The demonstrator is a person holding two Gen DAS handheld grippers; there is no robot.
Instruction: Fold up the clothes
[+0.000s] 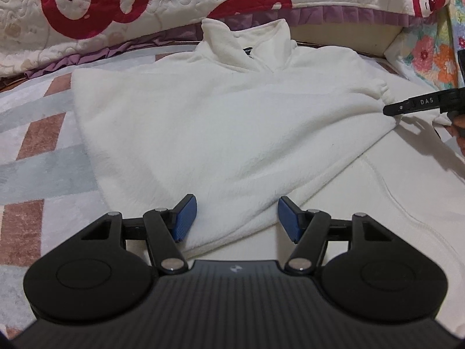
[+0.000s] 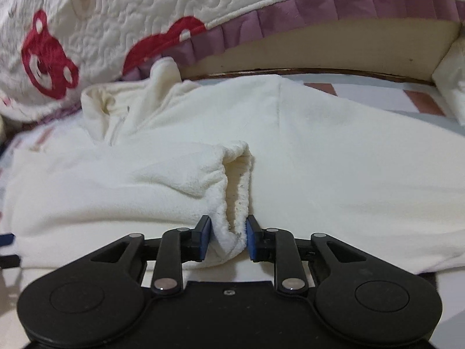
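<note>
A white fleece pullover [image 1: 226,122] lies flat with its collar [image 1: 247,43] at the far end, and its left side is folded over the body. My left gripper [image 1: 237,218] hovers open over the near edge of that folded flap, blue pads [image 1: 184,218] wide apart with nothing between them. My right gripper [image 2: 228,240] is shut on the sleeve cuff [image 2: 237,186], with the ribbed cuff bunched between its pads. In the left wrist view the right gripper [image 1: 391,109] reaches in from the right edge at the cuff [image 1: 382,88].
The pullover rests on a rug [image 1: 37,145] with brown and grey stripes. A quilted cover with red bears [image 1: 87,3] and a purple frill [image 2: 319,5] hangs behind the collar. Floral fabric [image 1: 430,55] stands at the right. A hand [image 1: 459,128] holds the right gripper.
</note>
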